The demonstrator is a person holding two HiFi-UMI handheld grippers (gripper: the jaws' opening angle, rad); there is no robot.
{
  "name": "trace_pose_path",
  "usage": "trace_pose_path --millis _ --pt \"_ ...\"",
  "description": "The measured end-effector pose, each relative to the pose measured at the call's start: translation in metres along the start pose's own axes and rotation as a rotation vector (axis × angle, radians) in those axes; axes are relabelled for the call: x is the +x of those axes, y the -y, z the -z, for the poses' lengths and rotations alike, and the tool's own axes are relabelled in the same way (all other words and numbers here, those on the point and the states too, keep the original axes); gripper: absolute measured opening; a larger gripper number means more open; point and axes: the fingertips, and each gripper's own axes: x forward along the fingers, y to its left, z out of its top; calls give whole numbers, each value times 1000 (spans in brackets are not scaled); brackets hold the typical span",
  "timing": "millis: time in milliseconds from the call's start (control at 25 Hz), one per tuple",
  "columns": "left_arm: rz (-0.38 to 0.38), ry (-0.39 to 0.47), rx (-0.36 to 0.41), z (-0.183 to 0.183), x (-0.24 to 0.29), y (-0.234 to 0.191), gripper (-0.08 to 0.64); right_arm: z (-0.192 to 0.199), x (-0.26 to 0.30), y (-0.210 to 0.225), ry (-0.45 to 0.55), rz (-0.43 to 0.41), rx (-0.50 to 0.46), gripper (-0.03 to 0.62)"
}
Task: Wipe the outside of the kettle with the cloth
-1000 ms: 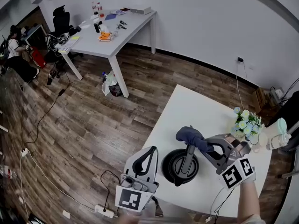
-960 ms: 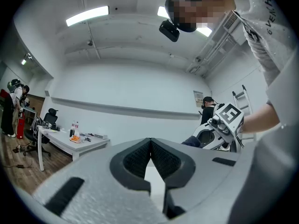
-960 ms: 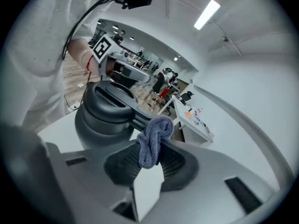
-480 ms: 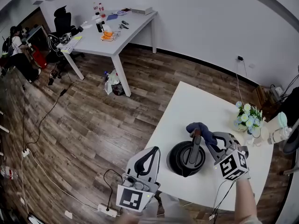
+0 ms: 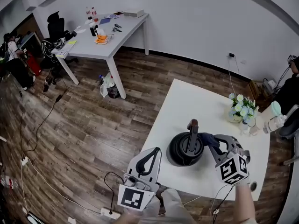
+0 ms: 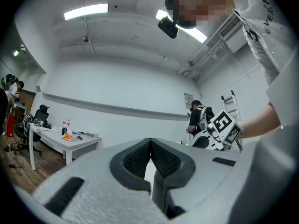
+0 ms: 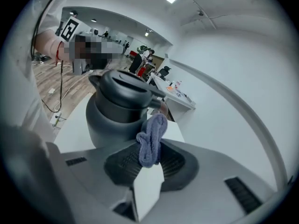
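A black kettle (image 5: 182,150) with an upright handle stands on the white table (image 5: 196,101), near its front edge. My right gripper (image 5: 211,143) is at the kettle's right side, shut on a blue cloth (image 5: 208,139). In the right gripper view the cloth (image 7: 152,141) sticks out from the shut right gripper (image 7: 148,161) and rests against the kettle's (image 7: 114,113) side, below the handle. My left gripper (image 5: 153,152) hangs off the table's front left corner, left of the kettle. The left gripper (image 6: 150,154) is shut on nothing and points into the room.
A vase of flowers (image 5: 240,107) and a pale bottle (image 5: 274,123) stand at the table's far right. Wooden floor with cables lies to the left. A grey desk (image 5: 105,36) with clutter stands at the back. A person (image 6: 198,120) stands beyond the table.
My right gripper has carried the cloth from over the kettle's handle across to the kettle's right side. The left gripper has stayed where it was.
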Motion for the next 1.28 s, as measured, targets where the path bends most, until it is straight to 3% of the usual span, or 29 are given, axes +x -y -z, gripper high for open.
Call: trace_pose_path --millis 120,200,360,600,760,920,1040,1280 --pt "42 21 7 -3 -1 12 6 -21 -35 7 21 100 57 63" --pt "72 41 6 -6 -1 21 6 -36 -61 10 54 155 151 63" --pt "134 41 -27 -10 -4 43 6 -57 -105 -11 172 160 390 63" --pt "212 20 7 0 -30 69 6 -57 -156 -60 227 219 522 63" --pt "210 13 -22 -1 -44 76 6 -64 -167 -88 256 179 586 63" --pt "191 10 -1 1 -57 80 6 -73 -159 -111 271 83 624 63" --pt "175 -1 4 4 -61 83 6 -77 -151 -125 278 14 621 63" --pt "131 -7 -7 7 -61 84 6 -65 -138 -137 259 -40 606 63"
